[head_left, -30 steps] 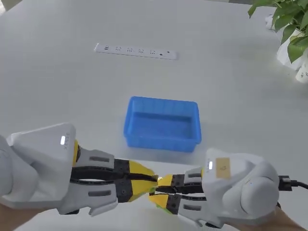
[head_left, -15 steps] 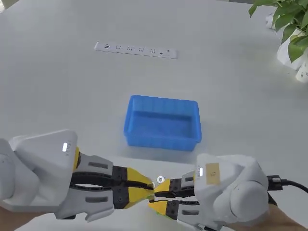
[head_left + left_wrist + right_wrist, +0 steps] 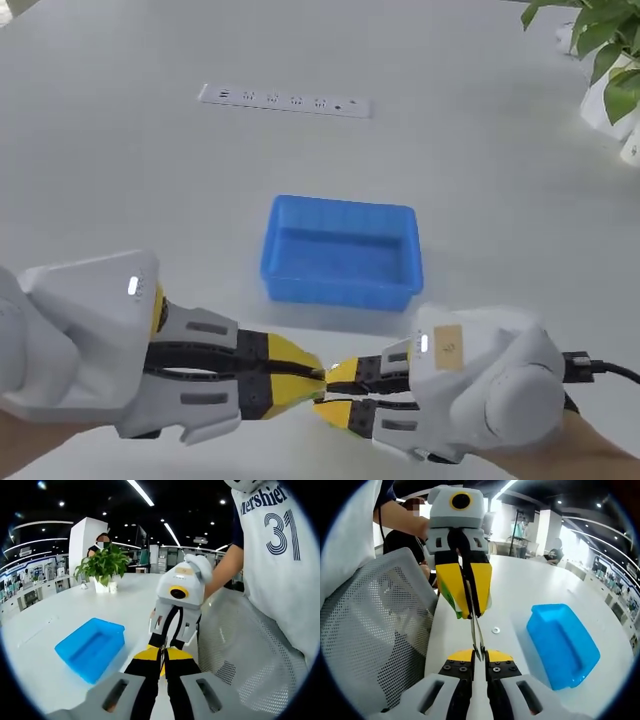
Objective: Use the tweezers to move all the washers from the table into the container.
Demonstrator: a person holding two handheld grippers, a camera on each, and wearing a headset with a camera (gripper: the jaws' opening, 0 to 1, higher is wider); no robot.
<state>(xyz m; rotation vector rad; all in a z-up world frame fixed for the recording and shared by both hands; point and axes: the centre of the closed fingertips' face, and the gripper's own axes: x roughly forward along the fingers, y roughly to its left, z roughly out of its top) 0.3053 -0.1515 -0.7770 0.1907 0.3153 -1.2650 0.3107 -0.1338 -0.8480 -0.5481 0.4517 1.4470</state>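
Observation:
Thin metal tweezers [image 3: 475, 630] span between the two grippers. My left gripper [image 3: 318, 376] is shut on their upper part; in the right gripper view it [image 3: 470, 611] hangs tips-down with yellow jaws. My right gripper [image 3: 479, 656] faces it tip to tip and is shut on the tweezers' lower end. In the head view the right gripper [image 3: 332, 386] meets the left one just in front of the blue container [image 3: 340, 208]. One small washer [image 3: 495, 630] lies on the white table beside the tweezers, between them and the container [image 3: 570, 650].
A white power strip [image 3: 285, 101] lies far behind the container. A potted plant [image 3: 600, 50] stands at the back right corner. A mesh chair [image 3: 385, 630] is at the table's near edge, with a person in a numbered jersey [image 3: 280, 555].
Half a second ago the gripper tips sat lower and a washer showed just behind them; now both grippers have risen slightly and cover that spot. The container has not moved.

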